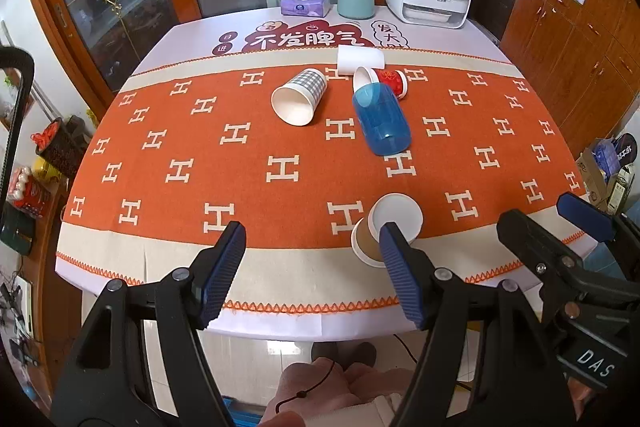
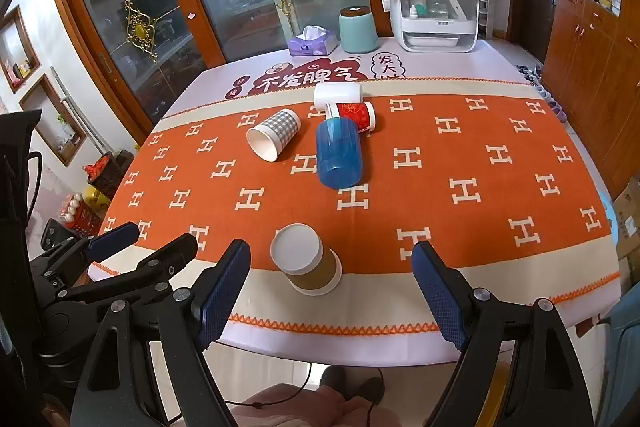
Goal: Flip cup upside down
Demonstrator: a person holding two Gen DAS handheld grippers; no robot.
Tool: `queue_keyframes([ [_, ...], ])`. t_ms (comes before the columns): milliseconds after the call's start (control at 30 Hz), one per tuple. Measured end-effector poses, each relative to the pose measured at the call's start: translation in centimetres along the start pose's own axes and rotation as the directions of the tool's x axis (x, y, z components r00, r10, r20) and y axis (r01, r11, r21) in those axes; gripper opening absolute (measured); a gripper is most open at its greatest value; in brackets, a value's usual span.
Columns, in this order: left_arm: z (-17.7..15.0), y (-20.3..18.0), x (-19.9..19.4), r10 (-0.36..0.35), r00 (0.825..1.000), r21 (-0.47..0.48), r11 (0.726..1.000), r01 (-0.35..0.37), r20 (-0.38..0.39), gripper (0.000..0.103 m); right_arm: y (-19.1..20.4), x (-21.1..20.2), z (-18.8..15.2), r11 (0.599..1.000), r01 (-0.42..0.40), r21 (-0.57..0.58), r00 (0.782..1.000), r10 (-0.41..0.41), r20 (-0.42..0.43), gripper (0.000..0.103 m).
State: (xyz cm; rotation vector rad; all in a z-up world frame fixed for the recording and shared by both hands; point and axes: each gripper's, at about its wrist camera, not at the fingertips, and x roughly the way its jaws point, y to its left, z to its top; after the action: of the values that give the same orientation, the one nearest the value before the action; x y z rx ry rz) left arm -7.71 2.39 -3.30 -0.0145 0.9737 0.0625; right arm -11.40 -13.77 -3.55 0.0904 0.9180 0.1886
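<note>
Near edge: your upturned cup (image 2: 306,259) stands base-up on the bench (image 2: 500,307), between the right tongs (image 2: 331,291).
Left of it: your left tongs (image 1: 312,267) hang over the bench edge, apart from the cup.
Middle: a tumbler (image 2: 338,153) lies on its side, well behind the cup.
Left of tumbler: a checked cup (image 2: 273,139) lies on its side, mouth toward you.
Behind tumbler: a patterned cup (image 2: 354,115) touches it; a plain cup (image 2: 337,96) lies just behind that.
Far edge: tissue box (image 2: 313,43), canister (image 2: 358,29), cabinet (image 2: 432,7), left to right.
</note>
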Motion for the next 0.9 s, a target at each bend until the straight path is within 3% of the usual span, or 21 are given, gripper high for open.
queue_keyframes([
  [900,-0.20,0.04,0.25,0.011,1.000,-0.008,1.000,-0.011,-0.011,0.067,0.07,0.36,-0.15,1.000,-0.008,0.003,1.000,0.008,-0.008,0.084],
])
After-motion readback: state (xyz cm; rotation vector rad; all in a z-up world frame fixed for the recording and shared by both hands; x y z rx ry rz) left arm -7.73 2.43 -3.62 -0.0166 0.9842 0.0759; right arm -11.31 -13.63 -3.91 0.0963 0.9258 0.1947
